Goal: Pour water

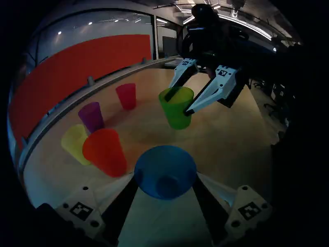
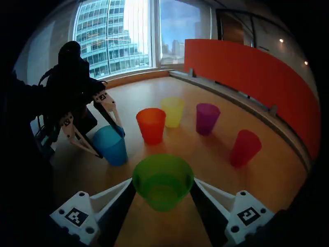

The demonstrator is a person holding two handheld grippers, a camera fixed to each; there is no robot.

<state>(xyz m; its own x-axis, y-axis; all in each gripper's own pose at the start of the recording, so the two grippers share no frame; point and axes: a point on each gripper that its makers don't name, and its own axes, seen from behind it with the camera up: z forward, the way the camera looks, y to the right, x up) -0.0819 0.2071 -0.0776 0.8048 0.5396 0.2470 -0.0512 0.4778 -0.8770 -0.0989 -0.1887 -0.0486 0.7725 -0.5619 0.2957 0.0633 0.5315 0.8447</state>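
Between the fingers (image 1: 109, 189) of the left tool (image 1: 165, 181) sits the blue cup (image 1: 165, 171).

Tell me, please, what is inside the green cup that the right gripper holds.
Inside the green cup only its own green wall and base show; no solid thing lies in it. Whether clear water sits at the bottom cannot be told.

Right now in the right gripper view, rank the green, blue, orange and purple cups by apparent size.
1. green cup, nearest the camera
2. blue cup
3. orange cup, close to blue
4. purple cup
Nearness drives this; true sizes are unsure.
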